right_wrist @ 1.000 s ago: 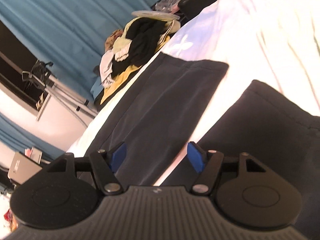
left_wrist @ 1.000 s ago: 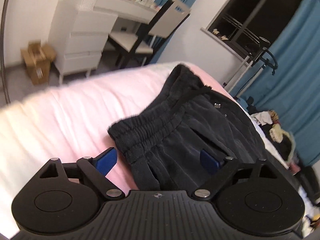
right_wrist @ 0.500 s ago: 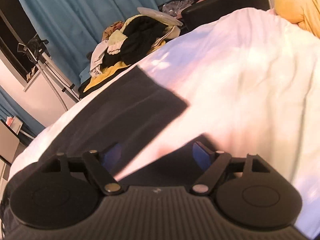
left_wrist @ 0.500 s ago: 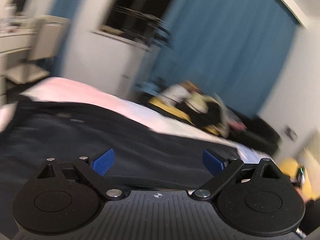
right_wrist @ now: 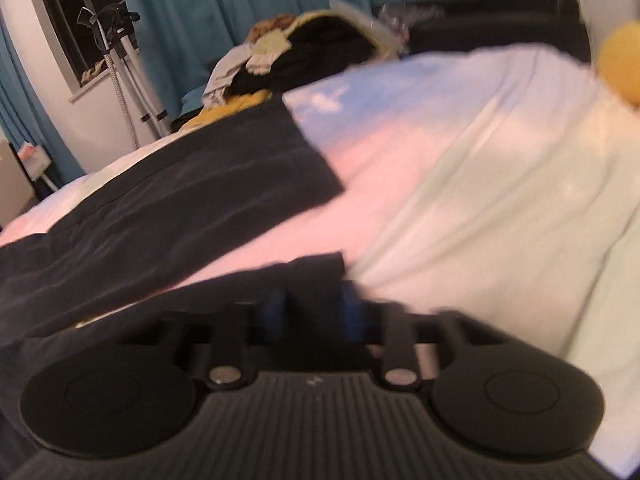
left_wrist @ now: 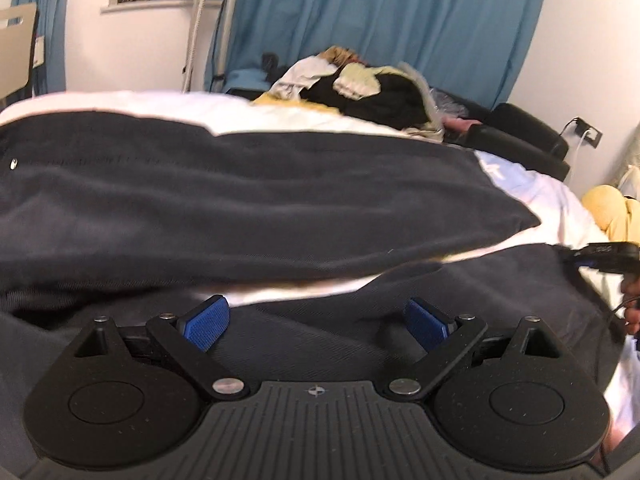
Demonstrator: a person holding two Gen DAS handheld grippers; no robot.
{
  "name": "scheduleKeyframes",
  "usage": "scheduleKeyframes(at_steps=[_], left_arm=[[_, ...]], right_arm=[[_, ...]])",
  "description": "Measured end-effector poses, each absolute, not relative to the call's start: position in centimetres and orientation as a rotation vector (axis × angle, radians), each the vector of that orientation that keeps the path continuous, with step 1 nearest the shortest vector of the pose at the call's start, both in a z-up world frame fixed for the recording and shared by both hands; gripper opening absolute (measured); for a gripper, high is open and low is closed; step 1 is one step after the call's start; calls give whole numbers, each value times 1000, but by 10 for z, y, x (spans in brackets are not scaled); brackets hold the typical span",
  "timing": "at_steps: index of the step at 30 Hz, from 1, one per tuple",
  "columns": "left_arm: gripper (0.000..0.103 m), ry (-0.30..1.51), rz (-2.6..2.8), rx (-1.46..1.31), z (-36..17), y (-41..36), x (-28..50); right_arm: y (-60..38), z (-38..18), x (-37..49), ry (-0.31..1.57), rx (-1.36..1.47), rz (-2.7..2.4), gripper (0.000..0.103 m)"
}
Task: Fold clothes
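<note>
Dark navy soft-cotton trousers (left_wrist: 248, 200) lie spread on the bed with the pale pink-white sheet (right_wrist: 500, 184), both legs stretched out side by side with a strip of sheet showing between them. The far leg runs flat to its cuff. The near leg passes under both grippers.

Left gripper (left_wrist: 318, 320): jaws spread wide, blue pads well apart, holding nothing. It hovers low over the near leg, about mid-length.

Right gripper (right_wrist: 312, 312): motion-blurred, jaws drawn close together with dark fabric between the blue pads. It looks clamped on the near leg's cuff end (right_wrist: 316, 268), though the blur keeps this from being certain.

Judged step: taking hold of the near leg to lay it over the far one. To do it well:
- the left gripper needs a bite on the same leg's outer edge further up, so that both holds carry one straight seam
- keep the cloth taut between the two holds, lift low, and bring the cuffs level
- the soft knit will sag and drag the sheet if lifted from a single point

Behind the bed are blue curtains (left_wrist: 400, 20) and a heap of mixed clothes (left_wrist: 360, 88).

No readable writing or brand anywhere. There is only a small round mark on the left gripper body, and a tiny metal stud (left_wrist: 13, 164) on the trousers.
</note>
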State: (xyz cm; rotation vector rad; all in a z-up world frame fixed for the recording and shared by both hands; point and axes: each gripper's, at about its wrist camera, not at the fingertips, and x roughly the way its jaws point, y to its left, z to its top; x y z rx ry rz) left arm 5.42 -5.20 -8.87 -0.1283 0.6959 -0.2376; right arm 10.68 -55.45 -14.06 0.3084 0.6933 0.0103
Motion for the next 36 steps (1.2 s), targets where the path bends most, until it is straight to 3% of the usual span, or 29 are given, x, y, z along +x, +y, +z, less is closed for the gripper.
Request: scheduleKeyframes(at_steps=[4,7,10,12,13,16,23,26,30,36], left_arm=[[96,654,-242,-123,-85,-50,50],[96,620,-250,-128,-82,-52,45],[96,632,-242,-123,-84,-53,44],[96,651,-226,-115,-87,-54,46],[96,655,-219,-112,-88,-54,47],[96,670,-206,-114,-92,-54,49],[96,686,-196,-131,-97,-58,54],[96,691,-197,-141,-99,-57,56],[96,696,-199,-154,-101,-56,58],[96,702,-211,-187,-102,-50,60]], right_arm=[[-565,-121,88,592,382,-66,7],[-562,-116,85,535,322,-130,7],[-561,-139,105,649,301,-171,8],[-562,-154,116,708,305,-185,17],[-561,-153,116,695,296,-197,36],[-554,-141,113,618,274,-213,58],[-535,-118,140,591,561,-113,62],[-507,-131,166,710,774,-151,62],[-467,-146,199,837,753,-270,68],[-451,-147,205,645,847,-210,68]])
